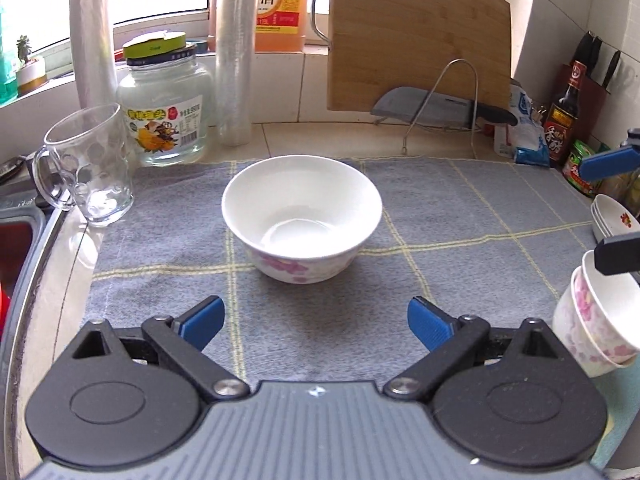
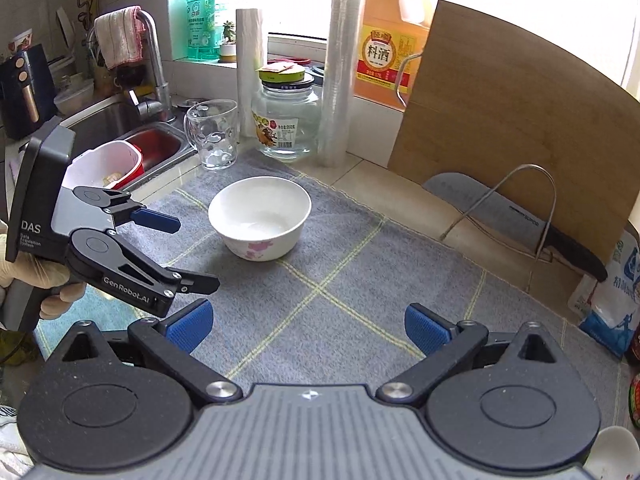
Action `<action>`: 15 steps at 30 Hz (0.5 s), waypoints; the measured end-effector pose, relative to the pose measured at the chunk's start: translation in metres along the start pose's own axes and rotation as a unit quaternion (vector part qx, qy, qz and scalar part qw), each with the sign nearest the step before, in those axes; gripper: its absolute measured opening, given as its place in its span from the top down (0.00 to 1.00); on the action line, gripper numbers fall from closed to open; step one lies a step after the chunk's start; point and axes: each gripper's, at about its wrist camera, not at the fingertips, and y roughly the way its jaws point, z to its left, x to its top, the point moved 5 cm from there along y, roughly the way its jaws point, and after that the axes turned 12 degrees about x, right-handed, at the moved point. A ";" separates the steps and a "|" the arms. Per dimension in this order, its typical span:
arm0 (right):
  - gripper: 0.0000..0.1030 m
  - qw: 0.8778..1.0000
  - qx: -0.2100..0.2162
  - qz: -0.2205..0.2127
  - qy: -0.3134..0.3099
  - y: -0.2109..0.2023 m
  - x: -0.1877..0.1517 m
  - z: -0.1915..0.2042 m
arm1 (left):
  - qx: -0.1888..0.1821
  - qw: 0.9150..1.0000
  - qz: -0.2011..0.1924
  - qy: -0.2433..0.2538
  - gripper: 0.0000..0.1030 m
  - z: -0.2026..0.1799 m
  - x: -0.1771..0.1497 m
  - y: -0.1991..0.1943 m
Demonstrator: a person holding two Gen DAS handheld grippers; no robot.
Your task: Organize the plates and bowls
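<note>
left wrist: faces bowl (image 1: 302, 218) close | right wrist: oblique, farther | shared: bowl

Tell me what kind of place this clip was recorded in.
Most likely a home kitchen counter: a sink with a faucet, a cleaver below a propped cutting board, and a flowered bowl on a grey mat.

One white floral bowl (image 1: 302, 216) stands alone at the centre of the grey checked cloth (image 1: 460, 208). Two more nested floral bowls (image 1: 596, 316) lean at 4 o'clock in the left wrist view, with two stacked small dishes (image 1: 612, 218) at 3 o'clock. One glass mug (image 1: 86, 172) at 9 o'clock, one lidded glass jar (image 1: 166, 108) at 11, one cutting board (image 1: 416, 40) and one cleaver (image 1: 436, 108) at 1, two open grippers
</note>
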 end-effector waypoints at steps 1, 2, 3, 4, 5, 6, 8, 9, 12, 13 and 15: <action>0.00 1.000 0.003 0.003 -0.004 0.004 0.005 0.002 | 0.012 1.000 -0.006 0.006 0.05 0.002 -0.001 0.001; 0.00 1.000 0.005 0.006 -0.007 0.009 0.009 0.004 | 0.022 1.000 -0.010 0.012 0.05 0.003 0.000 0.003; 0.00 1.000 0.006 0.009 -0.009 0.014 0.013 0.005 | 0.025 0.999 -0.016 0.018 0.05 0.003 -0.001 0.004; 0.00 1.000 0.008 0.013 -0.012 0.019 0.018 0.007 | 0.026 0.999 -0.021 0.025 0.05 0.003 0.000 0.006; 0.00 1.000 0.011 0.016 -0.015 0.023 0.022 0.008 | 0.028 0.999 -0.024 0.030 0.05 0.002 -0.001 0.007; 0.00 1.000 0.013 0.019 -0.017 0.028 0.025 0.009 | 0.030 0.999 -0.025 0.034 0.05 0.001 -0.001 0.009; 0.00 0.999 0.018 0.024 -0.015 0.037 0.032 0.009 | 0.033 0.998 -0.026 0.040 0.05 0.001 0.000 0.014; 0.00 0.999 0.021 0.026 -0.012 0.041 0.035 0.008 | 0.035 0.998 -0.024 0.040 0.05 0.001 0.001 0.017; 0.00 0.999 0.035 0.029 -0.004 0.053 0.045 0.004 | 0.035 0.998 -0.028 0.044 0.05 0.000 0.004 0.022; 0.00 0.999 0.037 0.030 -0.002 0.057 0.048 0.003 | 0.037 0.998 -0.031 0.046 0.05 0.000 0.005 0.022; 0.00 0.999 0.043 0.032 0.001 0.065 0.054 0.001 | 0.040 0.997 -0.036 0.051 0.05 0.000 0.006 0.026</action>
